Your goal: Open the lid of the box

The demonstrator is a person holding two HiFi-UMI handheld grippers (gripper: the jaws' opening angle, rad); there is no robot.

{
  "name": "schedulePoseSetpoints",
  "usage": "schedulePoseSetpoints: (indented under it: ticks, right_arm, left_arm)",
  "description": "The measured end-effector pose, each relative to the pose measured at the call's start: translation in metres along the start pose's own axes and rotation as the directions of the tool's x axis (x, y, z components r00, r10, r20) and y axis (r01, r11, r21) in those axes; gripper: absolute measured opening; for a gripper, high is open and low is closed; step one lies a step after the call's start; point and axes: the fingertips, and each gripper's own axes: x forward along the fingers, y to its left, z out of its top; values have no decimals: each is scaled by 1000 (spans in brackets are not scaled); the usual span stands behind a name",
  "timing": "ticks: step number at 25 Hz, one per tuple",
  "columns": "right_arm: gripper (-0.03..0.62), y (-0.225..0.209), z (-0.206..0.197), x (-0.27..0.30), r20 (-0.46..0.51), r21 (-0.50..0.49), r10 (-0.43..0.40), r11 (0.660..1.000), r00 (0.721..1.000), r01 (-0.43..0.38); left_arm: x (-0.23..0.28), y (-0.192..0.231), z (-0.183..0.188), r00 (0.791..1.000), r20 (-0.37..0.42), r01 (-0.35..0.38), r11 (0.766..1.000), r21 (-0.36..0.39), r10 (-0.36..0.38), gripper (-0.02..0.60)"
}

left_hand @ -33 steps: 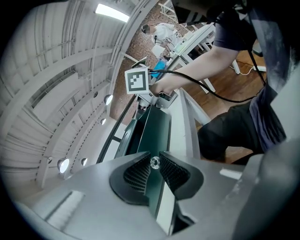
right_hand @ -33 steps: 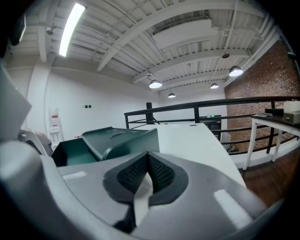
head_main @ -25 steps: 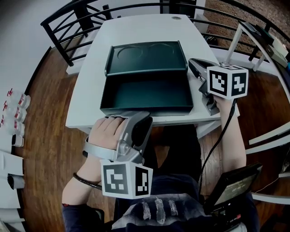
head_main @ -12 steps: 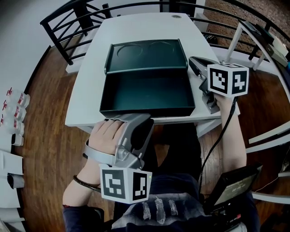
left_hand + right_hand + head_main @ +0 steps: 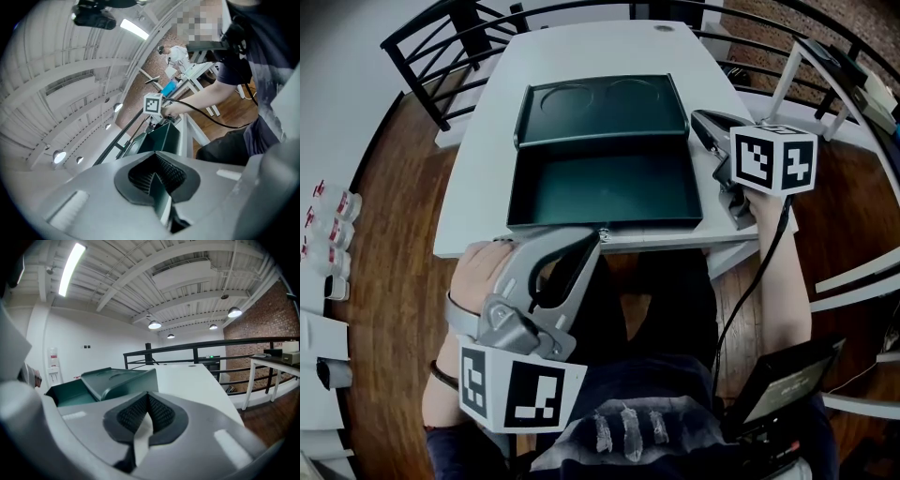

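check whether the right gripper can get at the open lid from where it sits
Probably yes. The right gripper lies on the table just right of the box, its tip level with the lid lying open behind the box. Nothing stands between them.

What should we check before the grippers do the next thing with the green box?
1. Lid open: ok. The lid lies flipped back behind the box.
2. Box empty: ok, nothing shows inside.
3. Left gripper free: ok, jaws together, holding nothing.
4. Left gripper clear of the box: cannot tell, its tip sits right at the front wall.
5. Right gripper free: ok, jaws together, empty, beside the box on the table.
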Motion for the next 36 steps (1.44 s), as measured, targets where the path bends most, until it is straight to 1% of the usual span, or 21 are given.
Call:
schedulePoseSetpoints:
  ticks: [4,6,9,13,21,24,29,33,36]
  right_arm:
    - [3,0,-1,-1,-3,3,-2,1000,1000,2]
    - [3,1,-1,-1,-5,2,-1,1000,1000,1]
    - [3,1,0,-2,-2,1,-3,1000,1000,3]
    - [3,2,2,-3,14,-6,-6,1000,1000,6]
    - [3,0,0,-2,-3,4,-7,1000,1000,7]
    - [3,2,-2,-2,-15,8,-5,1000,1000,5]
    - [3,4,-1,-1,-21,9,1,1000,1000,-1]
    - [3,5,-1,0,-20,7,5,1000,1000,-5]
    - [3,5,0,1,-19,5,5,1000,1000,-5]
  left_arm:
    - [-3,44,-13,999,7,-32,998,-62,33,17]
    - [-2,63,-27,998,-8,-58,992,-114,57,17]
    - [-1,86,-57,993,-75,-105,971,-215,90,17]
    - [-2,95,-77,989,-108,-128,952,-278,102,17]
    - [6,104,-103,986,-137,-133,935,-330,92,17]
    - [4,108,-108,988,-124,-132,926,-353,94,17]
    - [2,107,-109,989,-106,-132,920,-368,99,17]
    - [2,106,-113,989,-119,-126,928,-351,90,17]
    - [2,106,-113,989,-116,-125,927,-354,89,17]
